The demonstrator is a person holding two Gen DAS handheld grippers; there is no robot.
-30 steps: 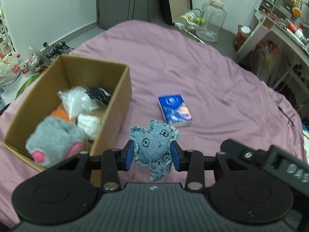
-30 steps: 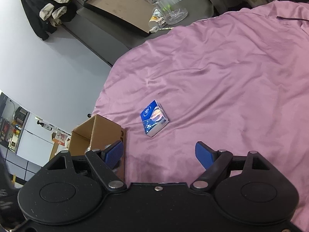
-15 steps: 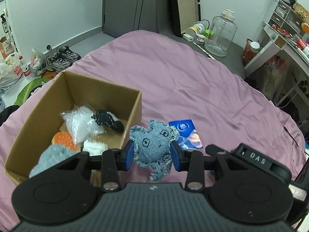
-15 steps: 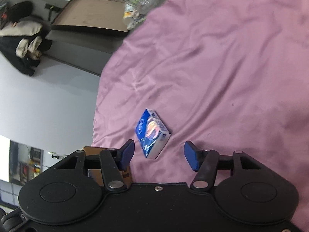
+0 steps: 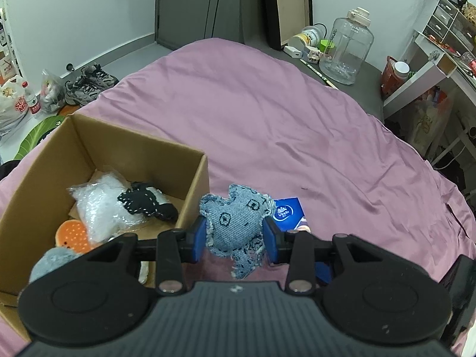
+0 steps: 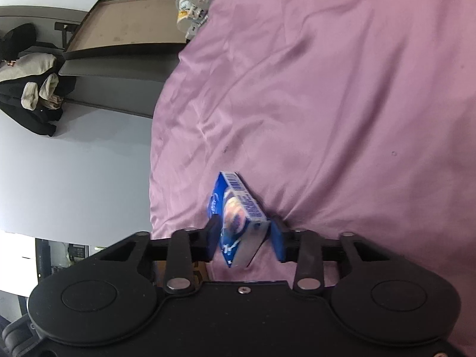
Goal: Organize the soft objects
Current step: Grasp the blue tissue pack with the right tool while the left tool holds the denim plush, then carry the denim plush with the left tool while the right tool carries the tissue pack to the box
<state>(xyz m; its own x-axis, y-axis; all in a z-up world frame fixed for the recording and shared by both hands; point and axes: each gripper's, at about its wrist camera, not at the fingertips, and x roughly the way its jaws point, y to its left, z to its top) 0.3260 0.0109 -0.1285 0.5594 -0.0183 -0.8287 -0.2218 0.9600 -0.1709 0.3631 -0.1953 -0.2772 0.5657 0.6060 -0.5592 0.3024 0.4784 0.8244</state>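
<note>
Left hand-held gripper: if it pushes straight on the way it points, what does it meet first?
Probably the blue tissue pack, just beyond the denim toy that the left hand-held gripper grips; depth is unclear. The cardboard box lies left of that line.

A bed (image 5: 267, 125) covered by a wrinkled mauve sheet carries everything. An open cardboard box (image 5: 190, 184) sits on it near one edge. Just beside the box's open corner lies a blue tissue pack (image 5: 290, 212), on the sheet toward the bed's middle.
</note>
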